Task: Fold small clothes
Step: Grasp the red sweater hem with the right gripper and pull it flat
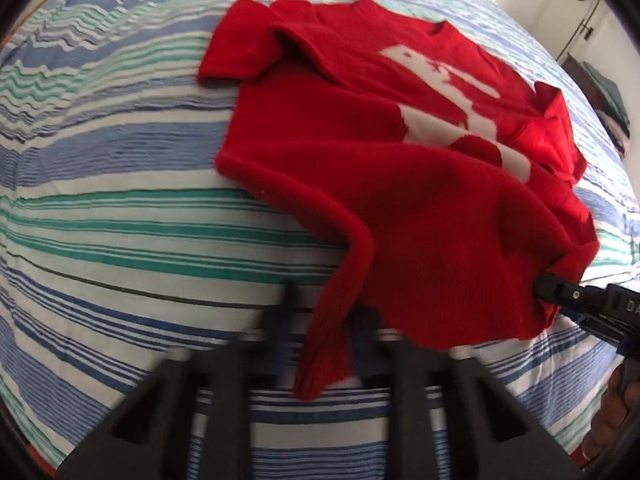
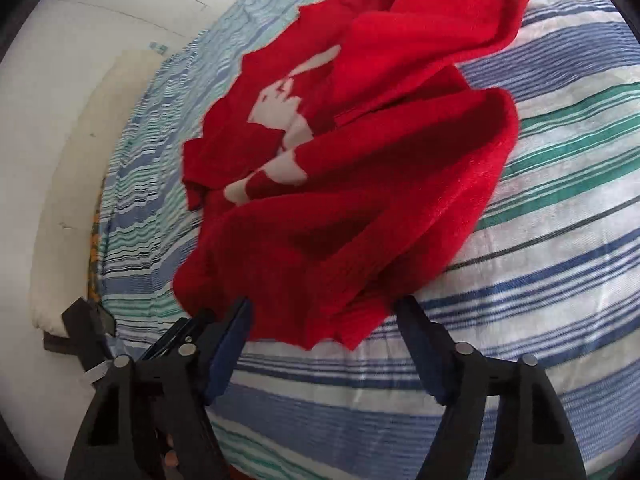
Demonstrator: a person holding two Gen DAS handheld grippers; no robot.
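Observation:
A small red knit sweater [image 1: 360,128] with a white figure on its front lies on the striped bed; it also shows in the right wrist view [image 2: 360,168]. Its hem is lifted toward me. My left gripper [image 1: 324,320] has its fingers apart on either side of one hanging hem corner. My right gripper [image 2: 324,320] is open, fingers wide apart, with the other hem corner draped between them. The right gripper also shows at the right edge of the left wrist view [image 1: 560,292], touching the hem.
The bed is covered with a blue, green and white striped sheet [image 1: 120,208]. A white wall and a cream bed edge [image 2: 60,160] lie to the left in the right wrist view. A door and folded clothes [image 1: 608,96] stand at the far right.

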